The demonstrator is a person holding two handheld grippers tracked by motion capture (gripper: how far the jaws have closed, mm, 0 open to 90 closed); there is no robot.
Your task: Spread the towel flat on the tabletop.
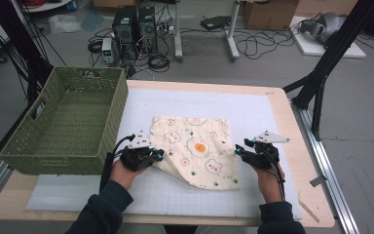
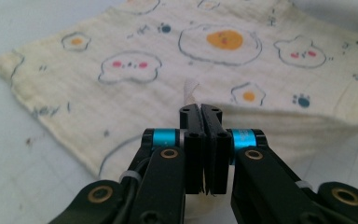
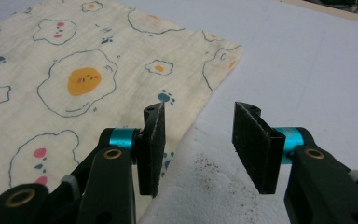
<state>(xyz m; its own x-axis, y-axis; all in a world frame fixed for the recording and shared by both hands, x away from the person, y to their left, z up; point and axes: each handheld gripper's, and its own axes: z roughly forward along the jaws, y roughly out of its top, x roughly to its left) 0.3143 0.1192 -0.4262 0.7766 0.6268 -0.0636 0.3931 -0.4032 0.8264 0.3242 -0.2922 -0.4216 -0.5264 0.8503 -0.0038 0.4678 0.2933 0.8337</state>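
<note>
Dark sleeves (image 1: 102, 209), black hand-held gripper (image 1: 161, 155), blue bands

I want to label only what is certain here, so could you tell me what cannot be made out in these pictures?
- Left gripper view: the shut fingers hide their own pinch, so whether cloth is caught there is unclear.
- High view: the left gripper covers the cloth's lifted near-left edge.
- High view: the basket near wall hides part of its floor.
- Right gripper view: the frame edge cuts off the cloth's left part; the specks on the white mat are too small to identify.
</note>
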